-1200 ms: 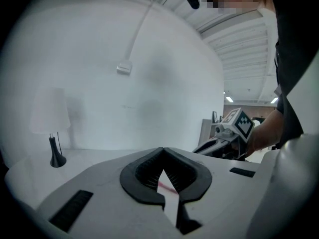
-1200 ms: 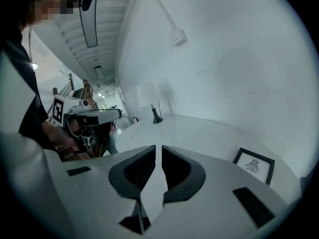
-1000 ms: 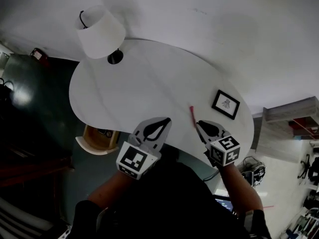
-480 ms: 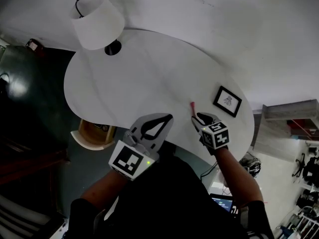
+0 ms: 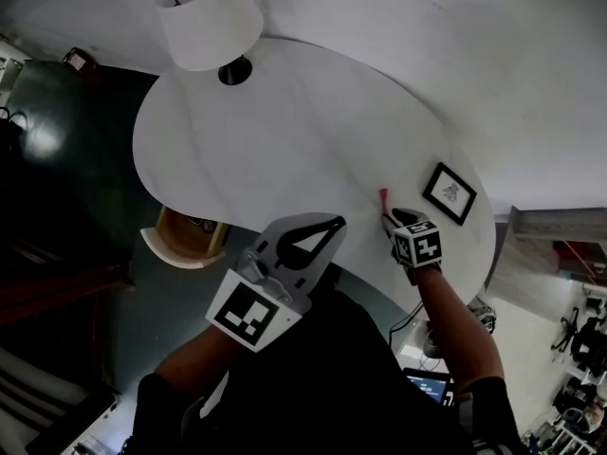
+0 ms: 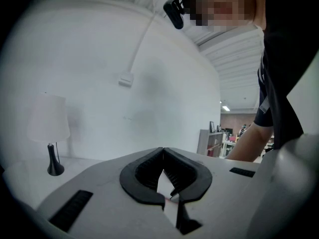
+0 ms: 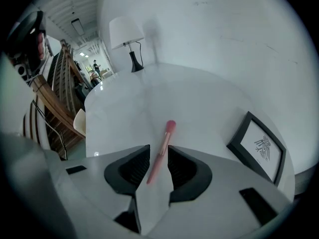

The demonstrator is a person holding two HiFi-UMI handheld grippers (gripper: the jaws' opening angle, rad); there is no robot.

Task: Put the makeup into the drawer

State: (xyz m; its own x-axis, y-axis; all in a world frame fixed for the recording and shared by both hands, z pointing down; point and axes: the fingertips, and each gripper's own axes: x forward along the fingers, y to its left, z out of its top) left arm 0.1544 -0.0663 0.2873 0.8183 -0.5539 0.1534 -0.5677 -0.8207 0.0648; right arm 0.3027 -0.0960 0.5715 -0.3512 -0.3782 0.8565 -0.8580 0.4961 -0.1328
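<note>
The black ribbed pads of the right gripper (image 7: 158,154) stand apart on either side of the slim pink makeup brush (image 7: 166,136). Its handle end sits between them, not yet pinched, and it lies flat on the rounded white table (image 7: 199,93) near the black-framed picture (image 7: 259,146). Light, stiff and smooth, the brush looks apt to roll or pivot, so the hold belongs across mid-handle, clear of the soft head. The left gripper (image 6: 163,152) hangs by the table's near edge, jaws together on nothing.

The slim pink makeup brush (image 7: 161,151) lies flat on the white table (image 7: 199,98), near the black-framed picture (image 7: 259,148).
</note>
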